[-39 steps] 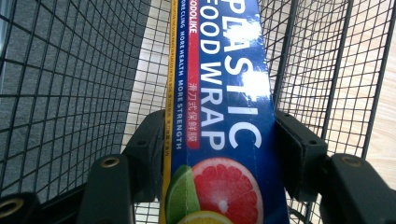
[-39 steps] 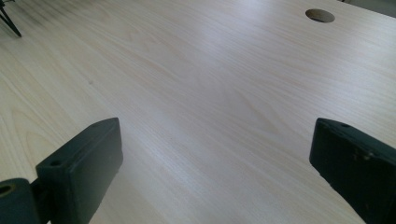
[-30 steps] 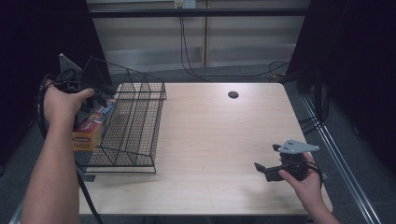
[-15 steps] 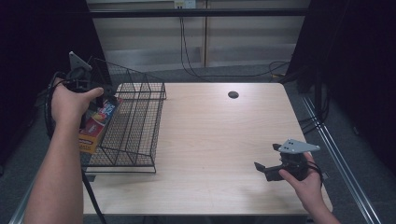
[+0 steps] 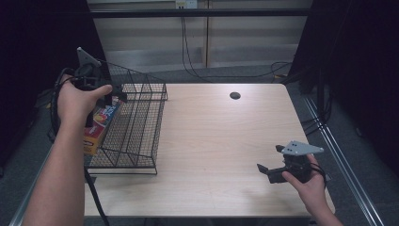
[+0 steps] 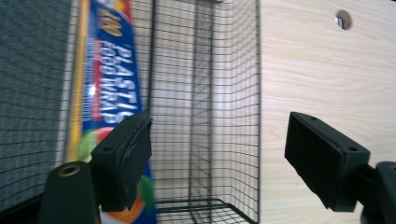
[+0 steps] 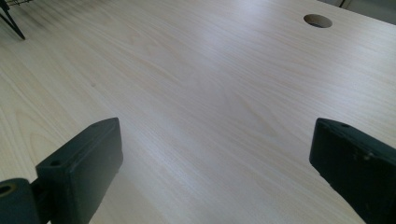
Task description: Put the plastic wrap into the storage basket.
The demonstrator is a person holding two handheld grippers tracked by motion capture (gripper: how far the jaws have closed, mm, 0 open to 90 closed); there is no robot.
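- the left gripper (image 5: 116, 94) hangs above the far end of the black wire mesh basket (image 5: 136, 141), which stands at the left edge of the pale wooden table (image 5: 221, 141).
- its jaws have just been opening and now stand spread, with nothing between them; in the left gripper view (image 6: 218, 161) the basket's mesh lies beyond the gap.
- the long blue and yellow box of plastic food wrap (image 5: 98, 127) lies in the basket's leftmost compartment, along its outer wall; its label shows in the left gripper view (image 6: 109, 88).
- the right gripper (image 5: 268, 170) sits low over the table's near right corner, jaws spread wide on nothing (image 7: 215, 168).
- a small round hole (image 5: 235, 95) marks the table's far side.
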